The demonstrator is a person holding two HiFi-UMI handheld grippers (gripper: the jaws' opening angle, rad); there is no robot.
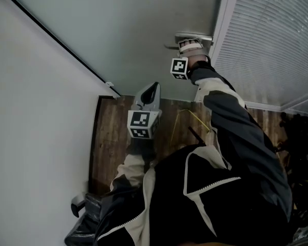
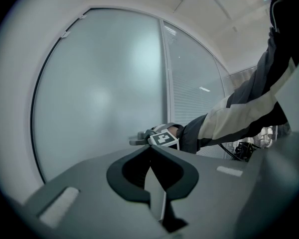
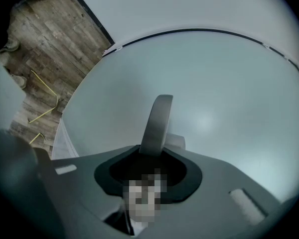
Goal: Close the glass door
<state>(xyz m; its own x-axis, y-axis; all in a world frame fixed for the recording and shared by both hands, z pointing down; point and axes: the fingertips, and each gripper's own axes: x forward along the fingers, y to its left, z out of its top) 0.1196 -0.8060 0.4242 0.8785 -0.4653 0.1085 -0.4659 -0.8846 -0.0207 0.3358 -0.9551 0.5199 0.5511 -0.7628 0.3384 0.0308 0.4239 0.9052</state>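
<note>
The frosted glass door (image 1: 133, 29) fills the upper middle of the head view. Its metal lever handle (image 1: 192, 36) sits at the door's right edge. My right gripper (image 1: 191, 46) reaches out to it on a stretched arm and is shut on the handle. In the right gripper view the handle (image 3: 157, 123) runs straight down between the jaws of the right gripper (image 3: 157, 151). My left gripper (image 1: 150, 92) hangs lower, apart from the door, jaws together and holding nothing. The left gripper view shows its tips (image 2: 152, 156) pointing at the door (image 2: 99, 93) and the handle (image 2: 137, 141).
A white wall (image 1: 31, 111) stands at the left, meeting the door along a dark frame strip (image 1: 56, 40). A panel with blinds (image 1: 267, 40) adjoins the door's right side. Below lies wooden floor (image 1: 113, 132) with a yellow cable (image 1: 195, 118); dark clutter (image 1: 300, 137) sits far right.
</note>
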